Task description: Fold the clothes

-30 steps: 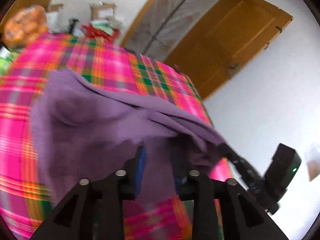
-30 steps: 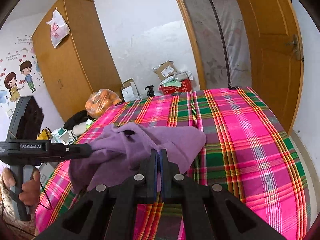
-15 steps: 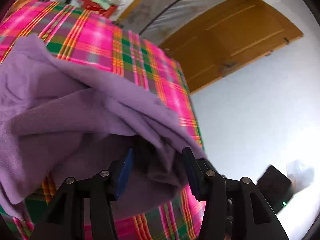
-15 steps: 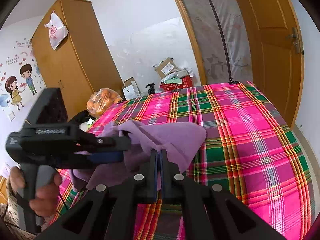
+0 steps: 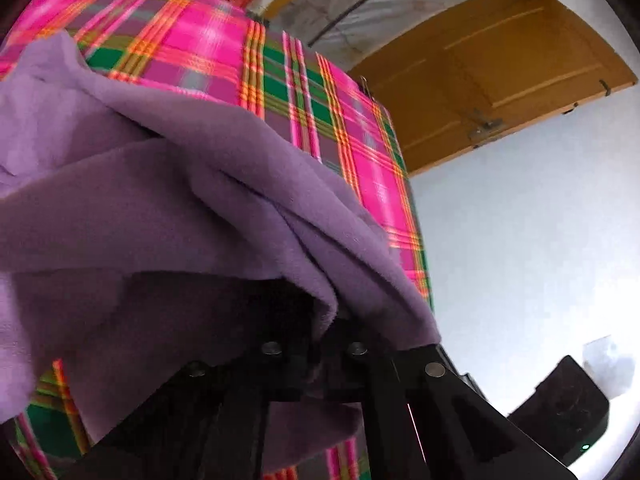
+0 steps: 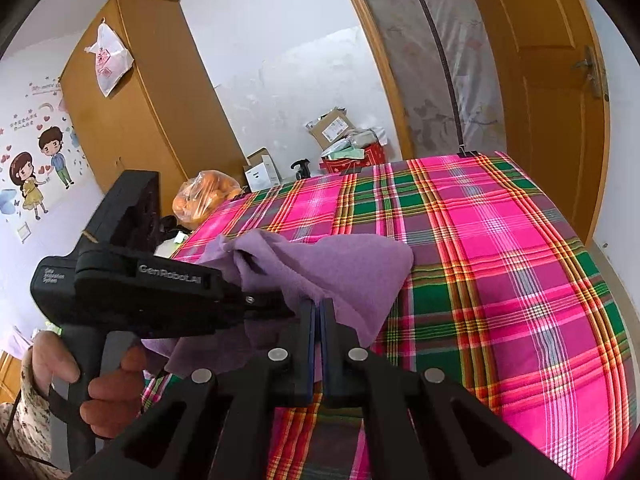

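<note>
**Two grippers on one purple garment, bunched above the bed**

Two grippers meet at the same bundle of cloth. The right gripper (image 6: 316, 316) shows its jaws pressed together on an edge of the purple garment (image 6: 340, 268) at lower centre of its view. The left gripper (image 6: 256, 304) comes in from the left of that frame, held in a hand (image 6: 96, 392), its tip buried in cloth just beside the right one. In the left wrist view the left gripper (image 5: 316, 344) has its jaws drawn close with folds (image 5: 200, 220) running between them; a grip on the garment is judged likely.

The garment hangs crumpled and lifted, soft and fleecy, in thick overlapping layers, above the near left part of the plaid bed (image 6: 500, 240). Its bulk runs away from both jaws toward the upper left. No sleeve, collar or long axis can be made out. Both grips sit close together, neither clearly nearer the bulk.
</note>
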Tool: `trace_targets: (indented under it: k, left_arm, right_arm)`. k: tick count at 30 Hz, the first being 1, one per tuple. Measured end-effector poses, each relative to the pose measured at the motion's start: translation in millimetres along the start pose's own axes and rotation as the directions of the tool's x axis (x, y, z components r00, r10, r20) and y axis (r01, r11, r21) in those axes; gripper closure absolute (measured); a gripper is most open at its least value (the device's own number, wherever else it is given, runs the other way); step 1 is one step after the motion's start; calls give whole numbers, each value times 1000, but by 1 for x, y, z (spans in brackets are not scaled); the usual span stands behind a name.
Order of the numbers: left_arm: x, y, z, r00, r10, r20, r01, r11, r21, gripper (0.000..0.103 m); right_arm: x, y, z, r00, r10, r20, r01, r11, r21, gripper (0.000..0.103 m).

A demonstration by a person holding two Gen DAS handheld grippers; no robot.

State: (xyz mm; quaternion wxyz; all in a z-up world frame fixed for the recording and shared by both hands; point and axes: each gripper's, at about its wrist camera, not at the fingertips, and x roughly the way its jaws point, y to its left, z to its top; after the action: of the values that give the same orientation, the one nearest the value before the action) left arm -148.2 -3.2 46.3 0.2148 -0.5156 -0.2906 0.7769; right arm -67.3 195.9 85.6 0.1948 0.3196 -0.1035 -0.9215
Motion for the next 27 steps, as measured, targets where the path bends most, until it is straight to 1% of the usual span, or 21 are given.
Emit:
trace_targets:
  k: [5, 10, 14, 18, 20, 23, 27]
  left_arm:
    - [-25, 8, -2, 997, 5, 72, -3, 1000, -29, 101]
    - [-62, 8, -1, 985, -18, 171, 21, 1000, -20, 101]
    - [-97, 5, -3, 965, -44, 258, 45, 999, 2, 101]
    - [-135, 3, -4, 936, -70, 345, 65, 998, 25, 101]
    - [-147, 5, 1, 923, -69, 379, 67, 998, 20, 101]
    - [-157, 16, 4, 913, -56, 405, 62, 998, -2, 101]
    - [-171, 33, 7, 900, -36, 435, 56, 998, -33, 101]
  right_arm:
    - [-3, -1, 2, 999, -31, 18, 31, 1000, 4, 101]
    - [-10, 8, 8, 998, -37, 51, 38, 999, -18, 101]
    - [-22, 24, 17, 991, -59, 117, 68, 995, -74, 101]
    - [-30, 37, 33, 982, -76, 173, 96, 989, -113, 101]
    - [-31, 43, 42, 977, -74, 202, 102, 986, -129, 101]
    - [-30, 53, 56, 965, -89, 248, 132, 978, -164, 101]
    - [-21, 56, 69, 960, -103, 258, 150, 974, -169, 101]
